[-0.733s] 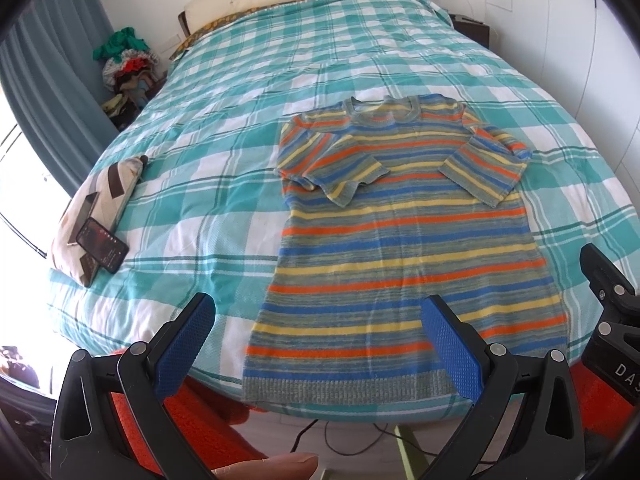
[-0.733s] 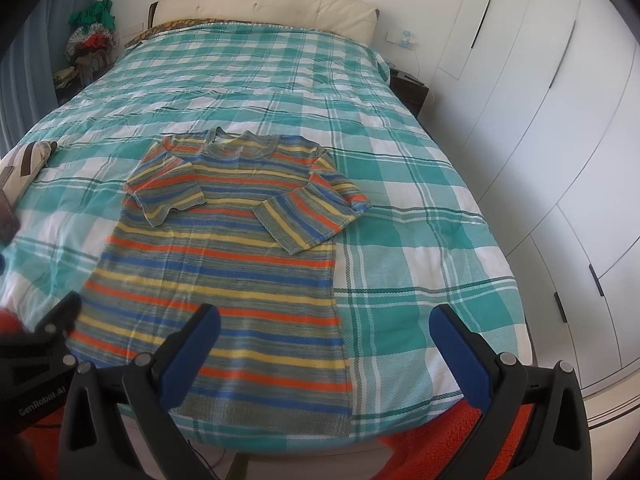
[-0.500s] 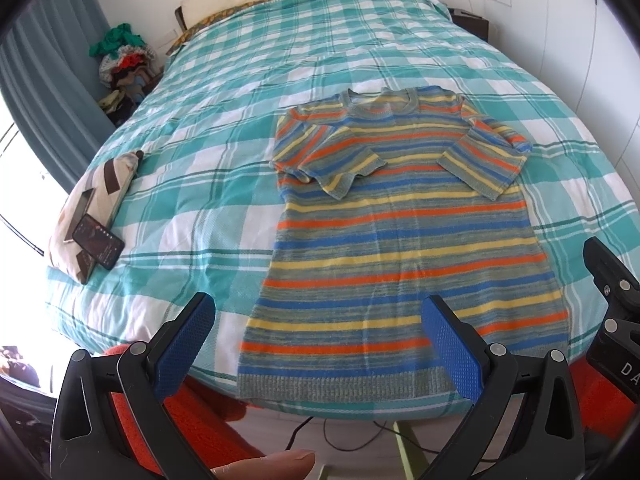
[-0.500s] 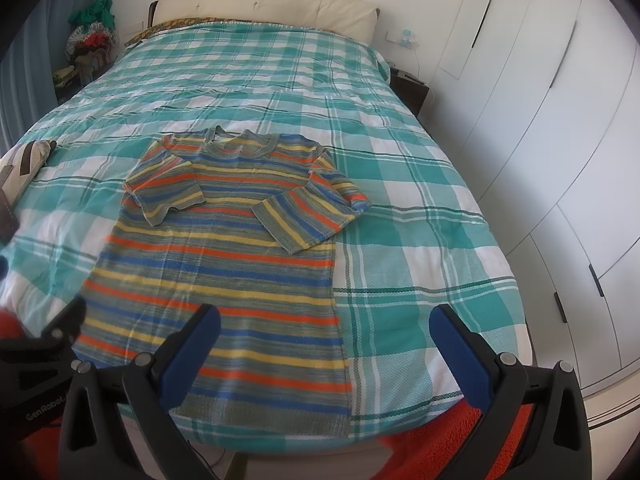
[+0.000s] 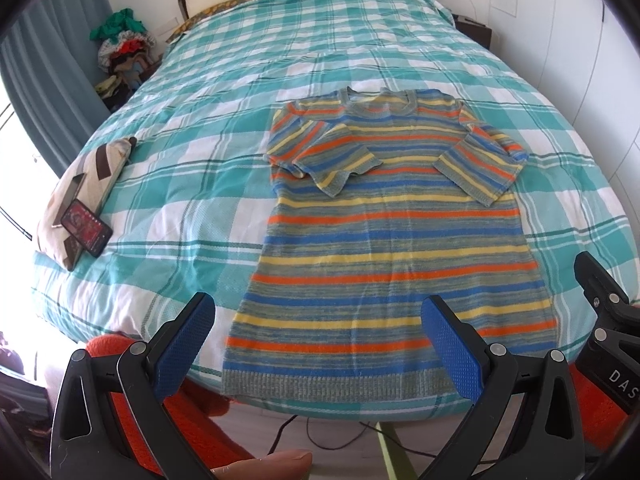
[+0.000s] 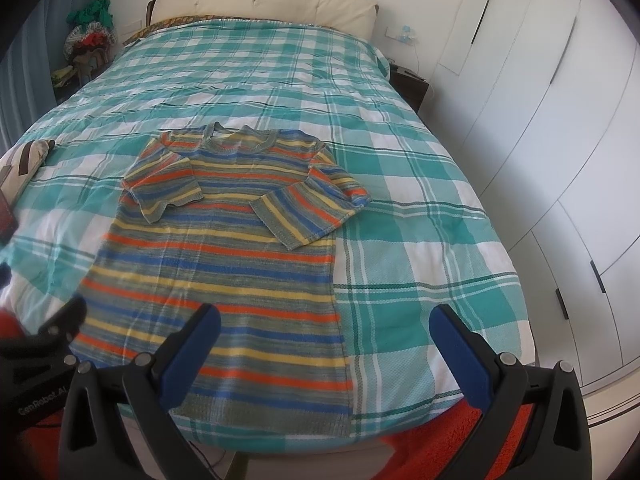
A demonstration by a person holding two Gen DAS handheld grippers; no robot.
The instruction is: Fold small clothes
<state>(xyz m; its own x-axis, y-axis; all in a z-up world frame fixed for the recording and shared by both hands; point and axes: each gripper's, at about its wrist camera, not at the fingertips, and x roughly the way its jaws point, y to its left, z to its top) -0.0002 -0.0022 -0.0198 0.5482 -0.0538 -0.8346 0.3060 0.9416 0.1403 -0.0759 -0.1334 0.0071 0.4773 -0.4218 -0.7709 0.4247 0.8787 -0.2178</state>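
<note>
Sleeves in, bottom fold not yet begun.

The striped knit sweater (image 5: 384,248) lay flat on the checked bedspread (image 5: 192,184), both sleeves already folded across its chest and its hem near the foot of the bed. I held my left hand-held gripper (image 5: 320,344) and my right hand-held gripper (image 6: 326,348) above that hem, each spread wide and touching nothing. Next, I judged, each should drop to a hem corner, pinch it and carry it toward the collar.
</note>
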